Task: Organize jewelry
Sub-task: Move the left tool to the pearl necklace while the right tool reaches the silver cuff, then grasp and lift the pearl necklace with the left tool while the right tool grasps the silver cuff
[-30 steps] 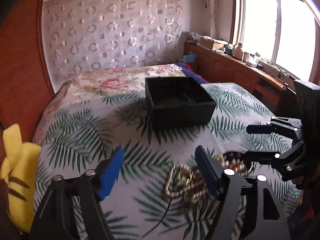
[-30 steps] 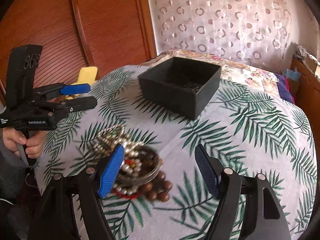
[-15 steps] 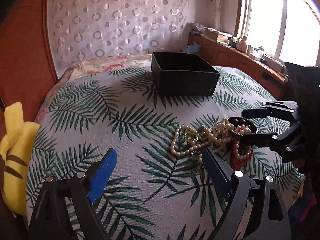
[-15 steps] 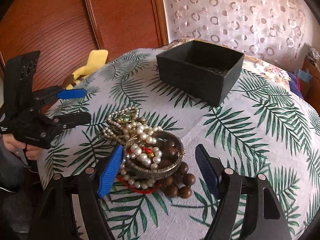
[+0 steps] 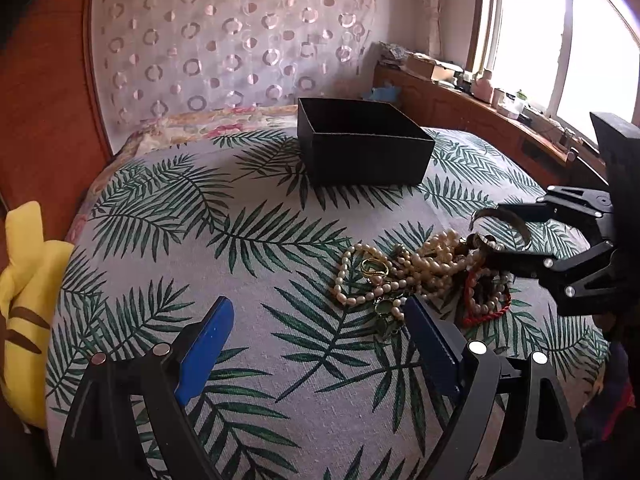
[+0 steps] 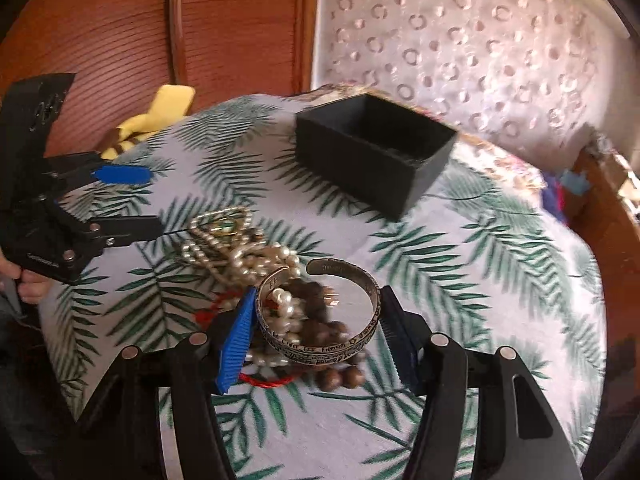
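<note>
A pile of jewelry [image 5: 424, 268] lies on the palm-leaf cloth: pearl strands, a gold ring [image 5: 374, 267], a red cord bracelet [image 5: 486, 300] and brown wooden beads [image 6: 336, 376]. My right gripper [image 6: 316, 320] is shut on an engraved metal cuff bangle [image 6: 320, 350], held just above the pile; it also shows in the left wrist view [image 5: 500, 220]. My left gripper [image 5: 316, 344] is open and empty, just short of the pile's near edge. A black open box [image 5: 364, 148] stands farther back.
A yellow plush toy [image 5: 24, 304] lies at the table's left edge by a wooden panel [image 5: 44, 80]. A patterned curtain [image 5: 240, 40] hangs behind. A wooden sideboard with clutter [image 5: 480, 96] runs under the window at the right.
My right gripper has closed on the metal bangle and lifted it off the pile. The left gripper has drawn back and lowered, staying open.
</note>
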